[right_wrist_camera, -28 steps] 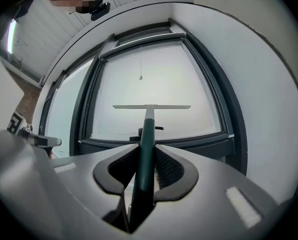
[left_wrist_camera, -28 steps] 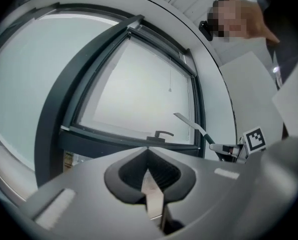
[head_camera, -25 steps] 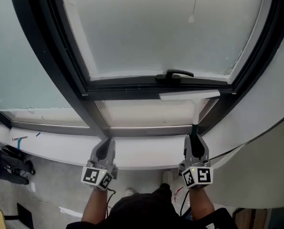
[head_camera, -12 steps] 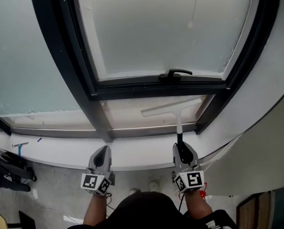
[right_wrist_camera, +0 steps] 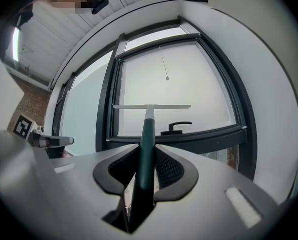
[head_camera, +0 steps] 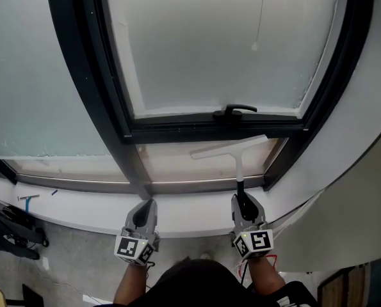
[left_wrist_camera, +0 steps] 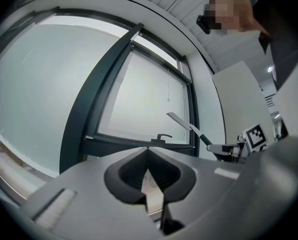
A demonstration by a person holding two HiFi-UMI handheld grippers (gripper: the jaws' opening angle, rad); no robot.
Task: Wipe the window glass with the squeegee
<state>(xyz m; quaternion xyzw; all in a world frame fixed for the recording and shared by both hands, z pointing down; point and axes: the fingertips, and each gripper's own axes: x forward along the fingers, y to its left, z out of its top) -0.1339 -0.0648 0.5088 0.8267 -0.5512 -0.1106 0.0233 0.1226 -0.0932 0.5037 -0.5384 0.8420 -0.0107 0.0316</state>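
Observation:
My right gripper (head_camera: pixel 244 202) (right_wrist_camera: pixel 143 165) is shut on the dark green handle of a squeegee (head_camera: pixel 234 151) (right_wrist_camera: pixel 150 110). Its white blade lies across the small lower pane (head_camera: pixel 196 162), just under the black crossbar with the window handle (head_camera: pixel 235 111) (right_wrist_camera: pixel 176 127). In the right gripper view the blade stands level in front of the frosted window glass (right_wrist_camera: pixel 174 84). The big frosted pane (head_camera: pixel 222 43) rises above it. My left gripper (head_camera: pixel 144 213) (left_wrist_camera: pixel 149 167) is shut with nothing in it, low at the sill by the dark mullion (head_camera: pixel 136 165).
A white sill (head_camera: pixel 190 204) runs under the dark window frame (head_camera: pixel 88 56). A thin cord with a knob (head_camera: pixel 256 45) hangs over the big pane. A white wall (head_camera: pixel 363 120) closes in at the right. Small tools lie on the sill far left (head_camera: pixel 27 198).
The squeegee blade has come down from the crossbar and left onto the lower pane, with my right gripper shifting left. The left gripper has edged a little toward the sill.

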